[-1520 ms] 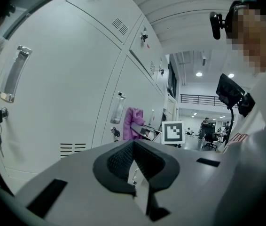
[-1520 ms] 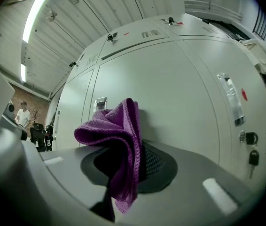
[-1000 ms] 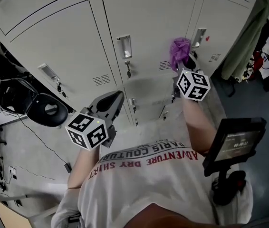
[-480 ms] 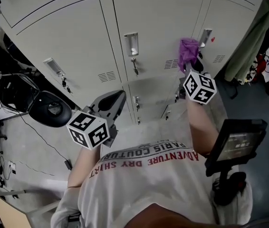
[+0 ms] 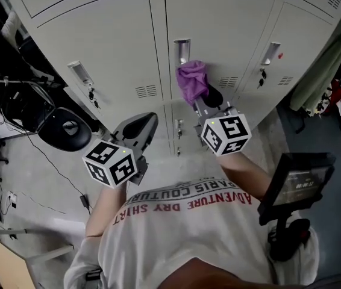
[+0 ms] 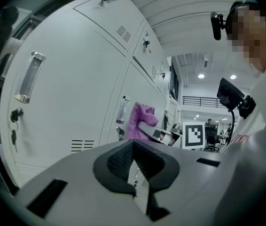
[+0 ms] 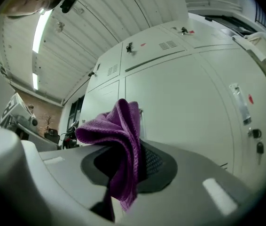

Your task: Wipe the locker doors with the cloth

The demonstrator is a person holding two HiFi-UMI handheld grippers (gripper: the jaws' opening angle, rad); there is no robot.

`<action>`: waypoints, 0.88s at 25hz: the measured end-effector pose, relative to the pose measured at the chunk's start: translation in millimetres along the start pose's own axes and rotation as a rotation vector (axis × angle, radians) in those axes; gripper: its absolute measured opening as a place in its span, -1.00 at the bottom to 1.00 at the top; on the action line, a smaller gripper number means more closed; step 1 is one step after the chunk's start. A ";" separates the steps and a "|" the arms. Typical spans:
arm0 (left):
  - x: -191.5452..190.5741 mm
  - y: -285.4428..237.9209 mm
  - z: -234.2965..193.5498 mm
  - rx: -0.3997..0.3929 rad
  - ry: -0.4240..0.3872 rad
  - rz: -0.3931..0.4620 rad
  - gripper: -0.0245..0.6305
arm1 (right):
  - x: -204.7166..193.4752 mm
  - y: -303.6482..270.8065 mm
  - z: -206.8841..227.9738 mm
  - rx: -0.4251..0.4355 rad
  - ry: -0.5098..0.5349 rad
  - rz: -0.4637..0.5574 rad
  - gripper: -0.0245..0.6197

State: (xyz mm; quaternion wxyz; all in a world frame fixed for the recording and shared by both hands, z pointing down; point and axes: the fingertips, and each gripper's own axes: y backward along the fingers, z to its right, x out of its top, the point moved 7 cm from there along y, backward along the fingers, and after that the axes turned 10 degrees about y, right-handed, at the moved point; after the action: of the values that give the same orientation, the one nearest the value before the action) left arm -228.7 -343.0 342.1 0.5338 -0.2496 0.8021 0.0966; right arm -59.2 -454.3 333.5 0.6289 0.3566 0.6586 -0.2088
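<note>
A bank of pale grey locker doors [image 5: 215,29] fills the top of the head view. My right gripper [image 5: 203,98] is shut on a purple cloth [image 5: 191,82], which sits against the middle door just below its handle [image 5: 181,50]. In the right gripper view the cloth [image 7: 121,147] is bunched between the jaws and hangs over them. My left gripper [image 5: 139,128] is held lower and to the left, off the doors, its jaws shut with nothing between them. The left gripper view shows the cloth [image 6: 140,121] ahead beside a door handle [image 6: 122,109].
A black office chair [image 5: 62,136] and cables stand at the left by the lockers. A black screen on a stand [image 5: 294,182] is at the right. Clothes [image 5: 321,59] hang at the far right. More doors with handles and keys [image 5: 80,74] lie left of the cloth.
My right gripper has carried the purple cloth leftwards, from the right door's handle to the middle door below its handle. The left gripper has hardly moved.
</note>
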 end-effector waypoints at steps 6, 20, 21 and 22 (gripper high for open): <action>-1.5 17.3 -10.3 0.047 0.018 0.019 -0.92 | -34.0 -16.3 -34.9 0.084 -0.035 -0.074 -0.70; -2.5 21.1 -30.6 0.088 0.048 0.017 -0.92 | -99.7 -60.2 -38.7 0.050 0.014 -0.234 -0.70; -2.1 20.9 -32.2 0.090 0.050 0.018 -0.92 | -101.2 -62.2 -36.6 0.044 0.015 -0.238 -0.70; -1.8 20.3 -33.4 0.091 0.053 0.018 -0.92 | -102.4 -64.1 -34.6 0.039 0.016 -0.241 -0.70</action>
State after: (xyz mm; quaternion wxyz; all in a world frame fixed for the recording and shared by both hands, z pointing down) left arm -265.4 -339.2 355.1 0.5225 -0.2202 0.8217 0.0581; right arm -134.3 -492.7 426.7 0.5867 0.2886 0.6976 -0.2929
